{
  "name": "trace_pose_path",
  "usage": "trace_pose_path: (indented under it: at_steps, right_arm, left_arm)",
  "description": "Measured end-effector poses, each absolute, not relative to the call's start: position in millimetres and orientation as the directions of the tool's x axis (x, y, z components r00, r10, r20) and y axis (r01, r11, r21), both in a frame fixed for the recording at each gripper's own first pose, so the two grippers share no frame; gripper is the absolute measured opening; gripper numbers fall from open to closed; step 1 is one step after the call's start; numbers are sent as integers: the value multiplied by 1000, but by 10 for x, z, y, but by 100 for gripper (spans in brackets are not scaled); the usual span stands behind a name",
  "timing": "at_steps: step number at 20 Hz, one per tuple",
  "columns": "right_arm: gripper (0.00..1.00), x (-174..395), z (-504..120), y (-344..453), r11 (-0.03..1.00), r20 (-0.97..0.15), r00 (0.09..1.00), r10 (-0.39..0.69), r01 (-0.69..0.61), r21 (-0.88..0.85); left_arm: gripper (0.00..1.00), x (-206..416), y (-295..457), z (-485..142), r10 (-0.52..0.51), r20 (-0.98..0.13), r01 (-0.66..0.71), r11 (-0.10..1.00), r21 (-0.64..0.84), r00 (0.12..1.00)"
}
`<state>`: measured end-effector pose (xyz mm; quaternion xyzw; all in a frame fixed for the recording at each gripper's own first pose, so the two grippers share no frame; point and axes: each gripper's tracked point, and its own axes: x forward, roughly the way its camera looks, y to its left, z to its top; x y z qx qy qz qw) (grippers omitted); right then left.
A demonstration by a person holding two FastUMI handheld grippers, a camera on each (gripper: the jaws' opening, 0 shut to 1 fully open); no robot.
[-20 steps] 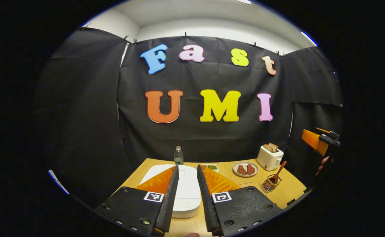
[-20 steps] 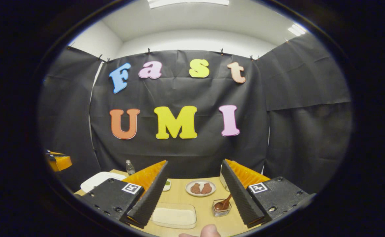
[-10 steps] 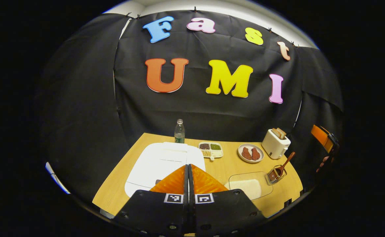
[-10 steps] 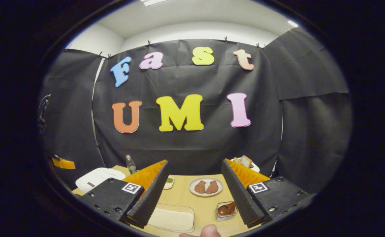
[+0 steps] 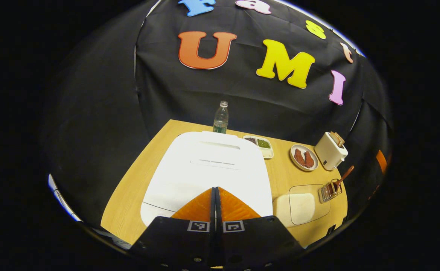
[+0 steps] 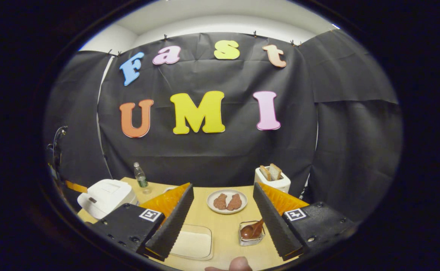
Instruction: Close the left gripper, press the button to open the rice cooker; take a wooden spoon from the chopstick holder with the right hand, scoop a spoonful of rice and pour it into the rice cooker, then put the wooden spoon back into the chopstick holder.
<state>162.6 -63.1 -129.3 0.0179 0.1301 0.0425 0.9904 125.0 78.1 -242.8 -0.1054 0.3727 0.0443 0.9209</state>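
Two pairs of tongs matter here, and the left tongs (image 5: 216,190) are the nearer to the job: at the bottom centre of the left gripper view their fingers are clenched together on nothing, tips poised over the near edge of the white, rounded-square rice cooker (image 5: 208,169), whose lid lies shut and fills the middle of the frame. The button itself I cannot make out; it probably sits just under or ahead of the tips, so the coming press looks like a short push forward and down. In the right gripper view the right tongs (image 6: 223,220) hang released, jaws wide apart, above the tan wooden worktop (image 6: 223,226). Just beyond them, lower centre-right, the brown wooden spoon (image 6: 251,230) leans in the small wire chopstick holder (image 6: 250,238), with the clear shallow tray of white rice (image 6: 193,244) to its left.
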Motion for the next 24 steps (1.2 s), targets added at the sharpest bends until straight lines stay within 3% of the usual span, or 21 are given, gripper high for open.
trace_pose_path:
  at_steps: [12, 16, 19, 21, 22, 24]
  right_arm:
    - [98, 1724, -1415, -540, 996, -295, 951, 90, -77, 55]
    - [100, 1673, -1372, -451, 994, -294, 950, 109, -94, 62]
    - [99, 1610, -1253, -523, 996, -264, 960, 93, -86, 40]
    - [100, 1567, -1192, -578, 996, -249, 965, 82, -72, 47]
    - [98, 1554, -1160, -599, 997, -245, 967, 75, -64, 53]
    - [98, 1519, -1080, -635, 997, -233, 970, 66, -55, 55]
  left_arm:
    - [0, 1087, 806, -2766, -22, -787, -225, 953, -203, 616]
    - [0, 1163, 829, -2632, 2, -752, -230, 952, -199, 659]
    - [1, 1341, 837, -2182, 42, -632, -218, 955, -203, 774]
    - [10, 1499, 804, -1743, 55, -524, -193, 958, -213, 850]
    - [25, 1576, 829, -1528, 74, -466, -191, 959, -208, 882]
    - [47, 1657, 862, -1229, 107, -375, -191, 962, -195, 921]
